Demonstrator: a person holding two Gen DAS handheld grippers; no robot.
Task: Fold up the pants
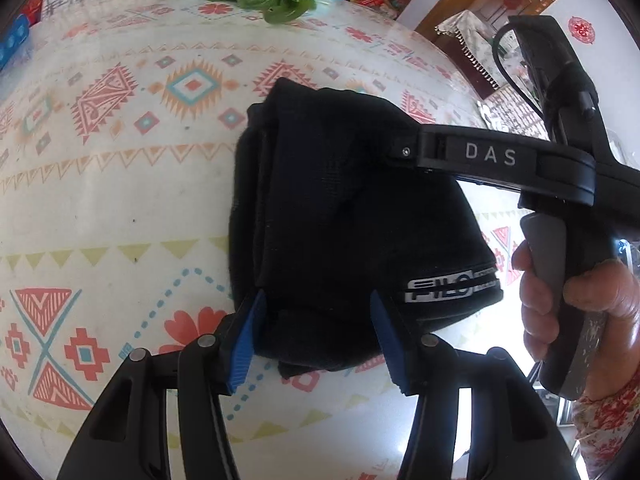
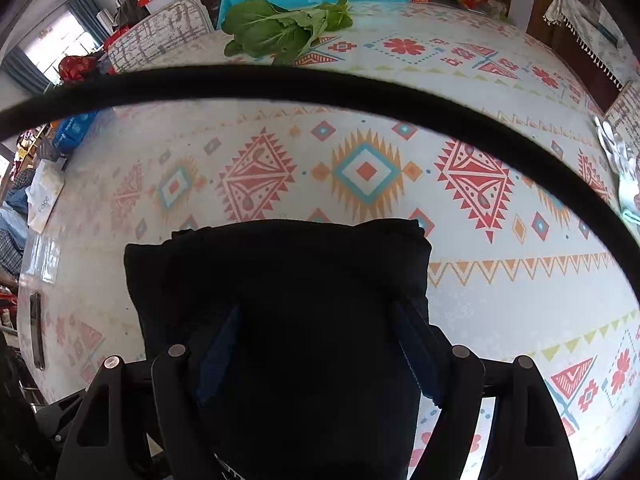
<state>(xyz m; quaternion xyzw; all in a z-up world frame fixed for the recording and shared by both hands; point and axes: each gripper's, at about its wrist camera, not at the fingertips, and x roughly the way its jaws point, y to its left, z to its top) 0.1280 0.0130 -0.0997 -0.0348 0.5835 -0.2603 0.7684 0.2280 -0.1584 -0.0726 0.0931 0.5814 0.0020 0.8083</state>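
Folded black pants (image 1: 340,216) lie mid-frame on the patterned table (image 1: 120,200); left gripper (image 1: 316,340) and right gripper (image 2: 320,356) straddle them, both released.

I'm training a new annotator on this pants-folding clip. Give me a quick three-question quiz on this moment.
1. True or false: the black pants lie spread out flat at full length.
2. What green thing lies at the table's far edge? A) leafy vegetable B) towel C) bottle
3. Fill in: the left gripper's pads are ____ in colour.

Key: 1 false, they are folded into a compact bundle; 2 A, the leafy greens; 3 blue.
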